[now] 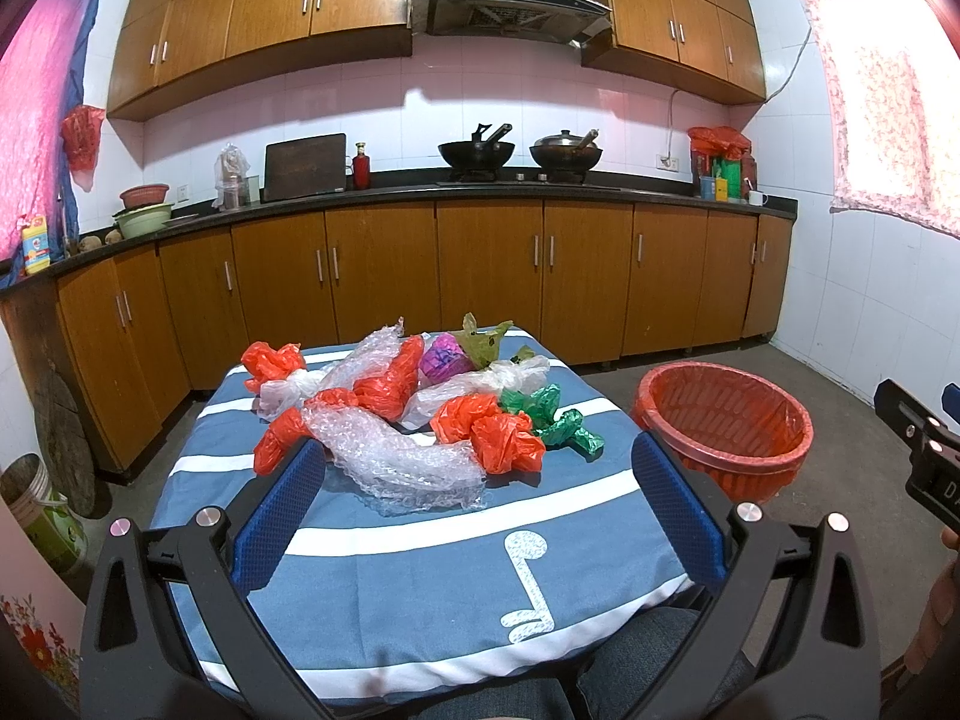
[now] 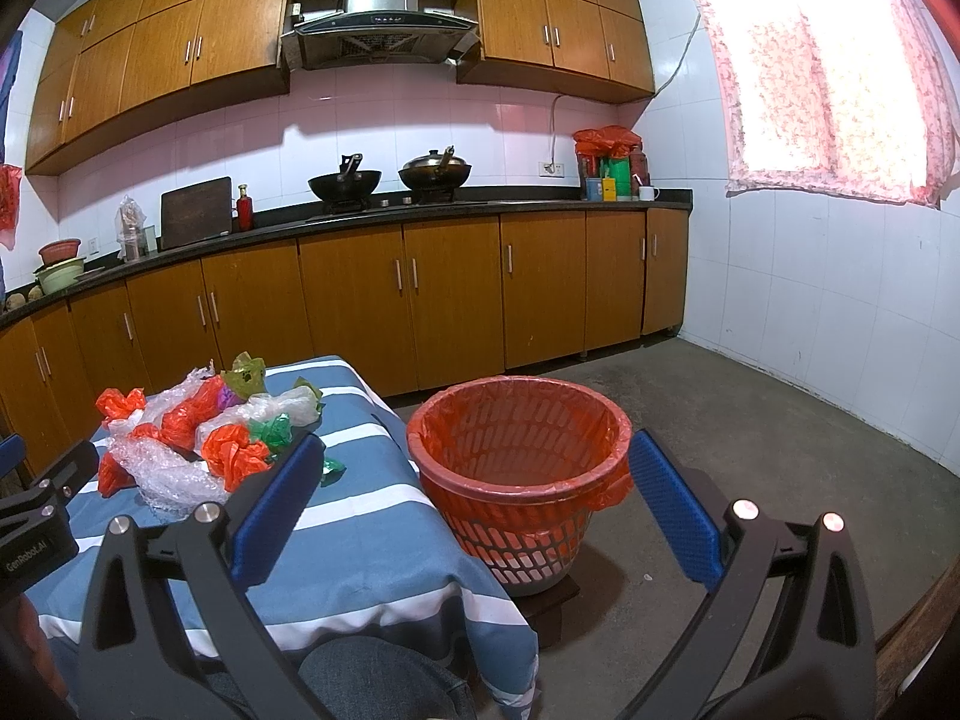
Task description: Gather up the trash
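crumpled red, green and clear plastic trash (image 1: 408, 414) lies piled on your blue striped desk (image 1: 420, 564); the red-lined basket (image 2: 519, 468) stands beside it. your left gripper (image 1: 474, 480) and right gripper (image 2: 474, 480) hold jaws wide, empty.

The left black two-finger gripper (image 1: 474, 504) has blue textured pads (image 1: 678, 510) and silver round screws. The right black gripper (image 2: 474, 498) matches it. The person wears dark blue denim trousers (image 2: 372, 678).
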